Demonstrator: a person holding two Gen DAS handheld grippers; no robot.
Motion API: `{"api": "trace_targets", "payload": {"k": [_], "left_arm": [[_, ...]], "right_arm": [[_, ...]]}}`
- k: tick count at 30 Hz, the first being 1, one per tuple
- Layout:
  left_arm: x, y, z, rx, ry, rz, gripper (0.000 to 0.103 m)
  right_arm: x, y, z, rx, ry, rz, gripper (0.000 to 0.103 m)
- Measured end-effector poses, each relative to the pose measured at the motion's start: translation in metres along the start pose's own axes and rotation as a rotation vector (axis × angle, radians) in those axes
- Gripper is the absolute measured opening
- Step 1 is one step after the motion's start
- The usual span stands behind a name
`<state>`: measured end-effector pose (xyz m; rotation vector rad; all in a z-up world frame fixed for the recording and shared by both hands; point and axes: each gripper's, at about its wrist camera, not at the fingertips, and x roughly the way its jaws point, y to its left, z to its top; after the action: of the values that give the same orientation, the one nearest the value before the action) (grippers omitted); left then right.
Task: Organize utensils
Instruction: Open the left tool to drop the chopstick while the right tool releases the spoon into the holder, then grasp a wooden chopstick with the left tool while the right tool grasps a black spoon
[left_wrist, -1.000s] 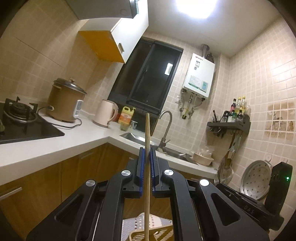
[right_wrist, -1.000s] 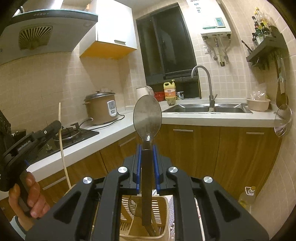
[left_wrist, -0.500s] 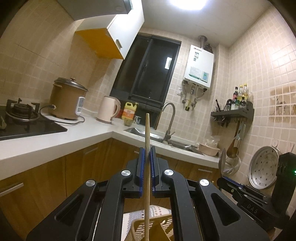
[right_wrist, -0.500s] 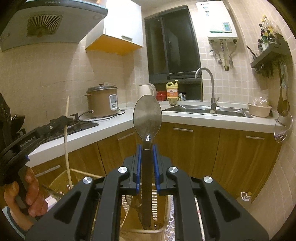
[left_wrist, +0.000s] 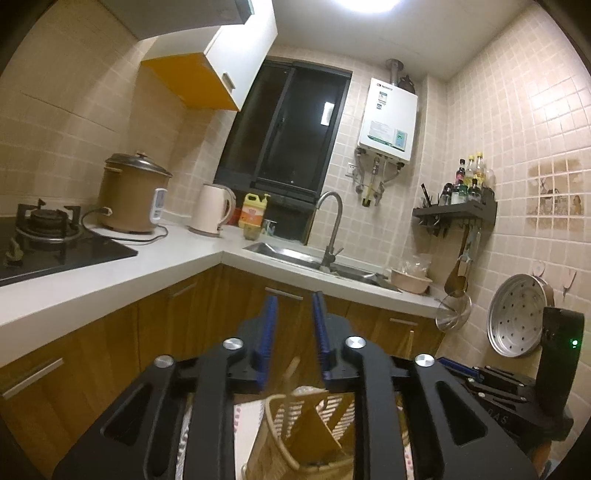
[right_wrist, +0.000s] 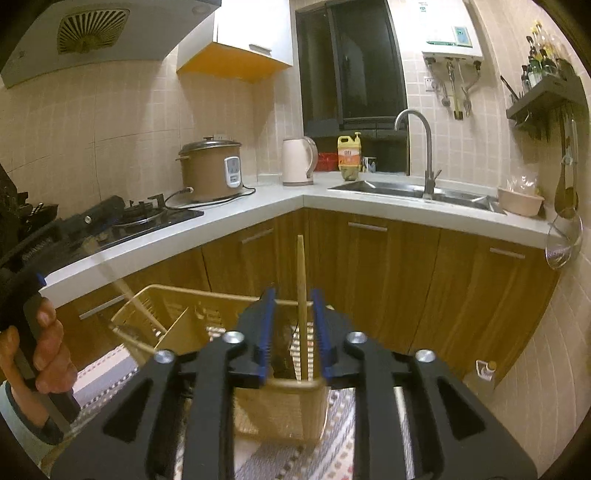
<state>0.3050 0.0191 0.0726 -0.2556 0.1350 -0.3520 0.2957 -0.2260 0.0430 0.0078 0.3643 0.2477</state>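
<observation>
my left gripper (left_wrist: 293, 332) jaws apart, empty | my right gripper (right_wrist: 293, 325) likewise | chopstick (right_wrist: 302, 295) in basket (right_wrist: 177, 295): light, stiff, slippery; I'd pinch mid-shaft

The slotted tan plastic utensil basket (right_wrist: 221, 314) looked matt; the pale wooden chopstick (right_wrist: 301, 295) smooth; the steel sink (right_wrist: 413, 190) glossy.

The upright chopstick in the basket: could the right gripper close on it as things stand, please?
Probably yes: the right gripper is open, and the chopstick stands upright in the basket between its fingers, with nothing visibly in the way.
</observation>
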Motion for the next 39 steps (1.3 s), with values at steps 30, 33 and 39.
{"api": "trace_targets", "payload": {"k": [30,33,39], "left_arm": [[-0.103,0.015,-0.111,-0.102,0.771,0.047,0.024],[-0.103,0.025,-0.138,-0.137,0.845,0.054,0.024],[-0.100,0.029,-0.165,-0.129,0.912,0.077,0.024]], "right_arm": [[-0.053,0.066,-0.105,0.167,0.752,0.198,0.027],[-0.051,0.077,-0.124,0.180,0.793,0.231,0.027],[-0.059,0.098,-0.153,0.187,0.857,0.270,0.027]]}}
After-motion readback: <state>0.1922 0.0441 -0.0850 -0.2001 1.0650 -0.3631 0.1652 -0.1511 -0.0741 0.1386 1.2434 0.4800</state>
